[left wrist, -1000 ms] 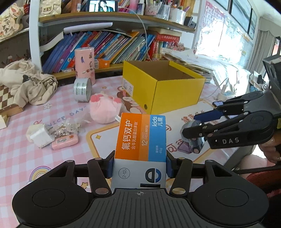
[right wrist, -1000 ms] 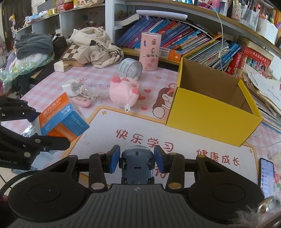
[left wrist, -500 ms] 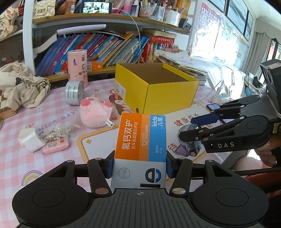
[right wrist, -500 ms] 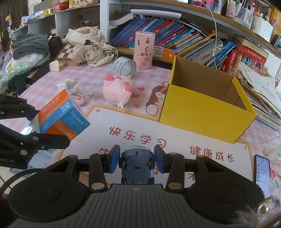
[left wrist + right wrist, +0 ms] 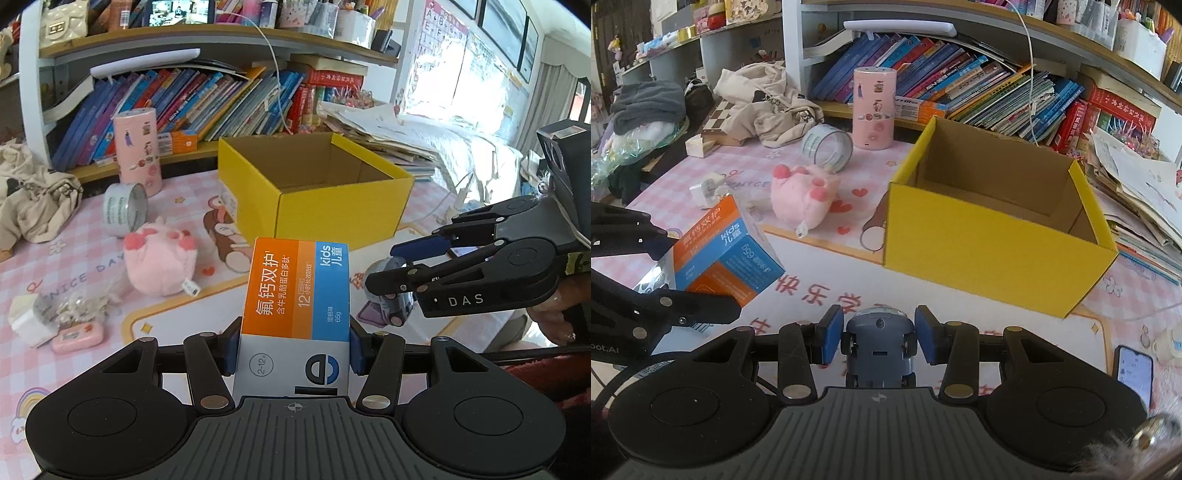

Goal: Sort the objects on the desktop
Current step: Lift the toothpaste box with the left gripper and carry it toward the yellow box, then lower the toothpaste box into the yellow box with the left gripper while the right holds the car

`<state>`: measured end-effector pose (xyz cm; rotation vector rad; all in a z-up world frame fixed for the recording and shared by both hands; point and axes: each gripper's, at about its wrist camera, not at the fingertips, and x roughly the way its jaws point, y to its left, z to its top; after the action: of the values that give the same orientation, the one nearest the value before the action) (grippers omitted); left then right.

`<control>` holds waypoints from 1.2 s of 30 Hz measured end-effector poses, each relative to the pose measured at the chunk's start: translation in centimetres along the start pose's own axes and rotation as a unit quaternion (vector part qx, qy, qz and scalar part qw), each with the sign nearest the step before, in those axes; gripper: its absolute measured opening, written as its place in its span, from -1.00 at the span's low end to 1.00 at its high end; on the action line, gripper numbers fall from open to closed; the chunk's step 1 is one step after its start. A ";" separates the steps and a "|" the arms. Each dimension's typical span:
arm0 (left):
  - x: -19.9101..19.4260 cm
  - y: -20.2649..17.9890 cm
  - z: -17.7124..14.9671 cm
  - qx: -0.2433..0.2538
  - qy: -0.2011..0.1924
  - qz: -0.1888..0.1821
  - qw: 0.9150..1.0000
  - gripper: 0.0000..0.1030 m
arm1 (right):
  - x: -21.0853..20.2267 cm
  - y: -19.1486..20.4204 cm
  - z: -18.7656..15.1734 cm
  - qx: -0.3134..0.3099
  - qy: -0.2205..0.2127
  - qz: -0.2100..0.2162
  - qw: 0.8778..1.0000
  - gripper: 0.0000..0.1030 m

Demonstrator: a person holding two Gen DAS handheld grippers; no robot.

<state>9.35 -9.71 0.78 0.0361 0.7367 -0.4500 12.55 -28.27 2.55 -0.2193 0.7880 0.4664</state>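
Pink checked desk mat (image 5: 74,258), bookshelf behind, clutter all over. Left gripper (image 5: 293,345) pinching toothpaste carton (image 5: 295,295) by its two side faces, blue pads flat on the card, printed face up toward the camera; carried clear of the mat, front end raised. Right gripper (image 5: 879,334) clamped on small grey toy car (image 5: 878,341), pads on both flanks at the wheels, nose pointing forward. Both loads aimed at open yellow box (image 5: 993,254) straight ahead, probably the sort bin; interior bare as far as visible. Side grips leave the undersides free, so likely a simple release over the opening. Not yet sorted: pink plush (image 5: 159,258) beside the box, tape roll (image 5: 123,214) and pink canister (image 5: 136,151) further back, small pink case (image 5: 75,336) and white charger (image 5: 27,321) at left. Phone (image 5: 1134,373) at right edge of the mat.
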 end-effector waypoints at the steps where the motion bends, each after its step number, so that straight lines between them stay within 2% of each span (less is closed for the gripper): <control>1: 0.2 -0.4 0.3 0.000 -0.001 0.002 1.000 0.02 | 0.0 -0.6 0.1 -0.001 -0.001 0.003 1.000 -0.22; 13: 3.0 -4.7 3.8 -0.002 -0.011 0.020 1.000 0.02 | -0.6 -7.2 0.8 -0.009 -0.010 0.035 0.999 -0.22; 22: 4.9 -7.7 6.1 0.008 -0.020 0.018 1.000 0.01 | -1.5 -11.1 0.8 -0.003 -0.022 0.054 0.998 -0.22; 29: 5.8 -8.9 8.8 0.031 -0.035 0.020 0.999 0.02 | -2.9 -13.2 2.3 -0.006 -0.056 0.063 0.996 -0.22; 36: 6.3 -9.3 12.5 0.056 -0.070 0.027 0.996 0.02 | -3.8 -15.3 5.6 -0.015 -0.104 0.064 0.992 -0.22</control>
<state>17.62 -22.82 7.11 0.1273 0.5722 -0.4377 21.09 -40.85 9.41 -0.1454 0.5940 0.6129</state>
